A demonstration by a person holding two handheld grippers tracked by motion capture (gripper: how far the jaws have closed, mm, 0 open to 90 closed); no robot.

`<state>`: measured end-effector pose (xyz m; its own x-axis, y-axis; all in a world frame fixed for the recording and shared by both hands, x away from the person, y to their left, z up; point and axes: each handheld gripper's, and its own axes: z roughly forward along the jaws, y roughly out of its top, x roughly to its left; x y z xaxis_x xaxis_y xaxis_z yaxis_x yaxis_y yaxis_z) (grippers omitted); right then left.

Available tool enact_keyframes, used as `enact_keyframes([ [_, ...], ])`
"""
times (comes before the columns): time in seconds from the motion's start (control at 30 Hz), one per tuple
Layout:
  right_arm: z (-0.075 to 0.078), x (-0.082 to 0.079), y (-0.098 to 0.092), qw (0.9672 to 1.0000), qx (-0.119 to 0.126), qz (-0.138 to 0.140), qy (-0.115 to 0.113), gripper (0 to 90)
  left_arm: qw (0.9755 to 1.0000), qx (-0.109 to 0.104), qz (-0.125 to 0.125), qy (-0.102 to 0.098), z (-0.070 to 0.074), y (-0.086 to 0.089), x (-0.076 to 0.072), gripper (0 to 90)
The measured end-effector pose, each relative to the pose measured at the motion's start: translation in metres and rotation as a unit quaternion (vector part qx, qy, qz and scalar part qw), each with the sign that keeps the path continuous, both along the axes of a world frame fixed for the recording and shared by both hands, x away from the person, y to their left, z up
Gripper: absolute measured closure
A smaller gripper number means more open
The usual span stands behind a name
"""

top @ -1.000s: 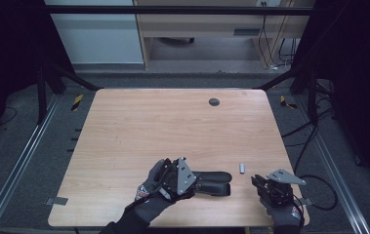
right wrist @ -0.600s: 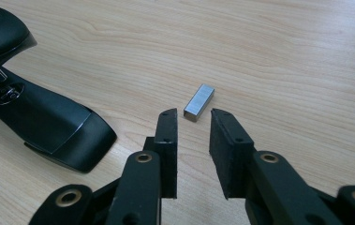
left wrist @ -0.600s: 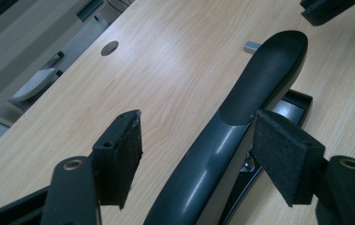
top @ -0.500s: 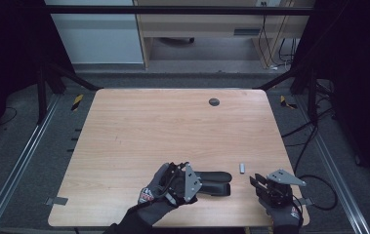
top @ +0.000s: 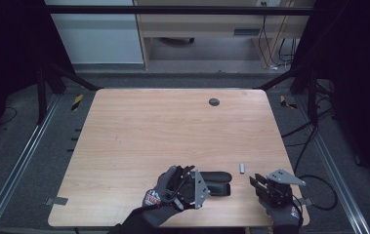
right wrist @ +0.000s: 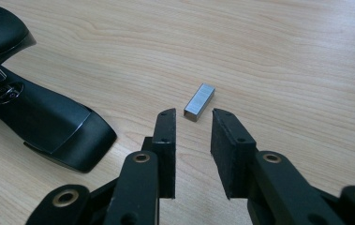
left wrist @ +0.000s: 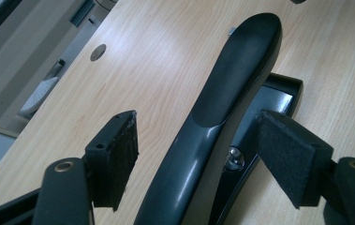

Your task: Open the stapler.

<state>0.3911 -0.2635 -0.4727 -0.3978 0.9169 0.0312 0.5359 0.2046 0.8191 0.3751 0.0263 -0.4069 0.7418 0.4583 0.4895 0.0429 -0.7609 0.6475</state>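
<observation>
A black stapler (top: 216,181) lies near the table's front edge with its top arm lifted off the base. In the left gripper view that arm (left wrist: 231,89) runs up between the jaws of my left gripper (left wrist: 198,154). Those jaws have just been opening, and both pads stand clear of it. A short silver strip of staples (right wrist: 199,101) lies on the wood just beyond the tips of my right gripper (right wrist: 193,136). Its jaws have just been opening too, with nothing between them. The high view shows the left gripper (top: 203,185) at the stapler's left end, and the right gripper (top: 256,184) below the staples (top: 242,167).
The wooden table (top: 173,131) has a round dark grommet (top: 214,102) near its far edge. The stapler's base (right wrist: 48,126) lies to the left of the right gripper. Metal rails run along both sides of the table, and cables trail on the floor at the right.
My left hand has shifted a little to the right along the stapler, and its jaws stand wider. The right gripper has stayed in place with its jaws further apart.
</observation>
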Motion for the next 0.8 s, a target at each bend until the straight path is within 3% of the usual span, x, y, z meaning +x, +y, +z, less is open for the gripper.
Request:
enact_keyframes([
  [0.43,0.000,-0.001,-0.001,1.0000,0.002,-0.001,0.001,75.4,0.9993,0.031,-0.013,-0.013,-0.006,-0.015,-0.004,27.4],
  [0.8,0.000,0.000,-0.001,1.0000,-0.005,0.002,-0.001,83.2,0.9990,0.039,-0.019,-0.013,-0.008,-0.024,-0.004,27.7],
])
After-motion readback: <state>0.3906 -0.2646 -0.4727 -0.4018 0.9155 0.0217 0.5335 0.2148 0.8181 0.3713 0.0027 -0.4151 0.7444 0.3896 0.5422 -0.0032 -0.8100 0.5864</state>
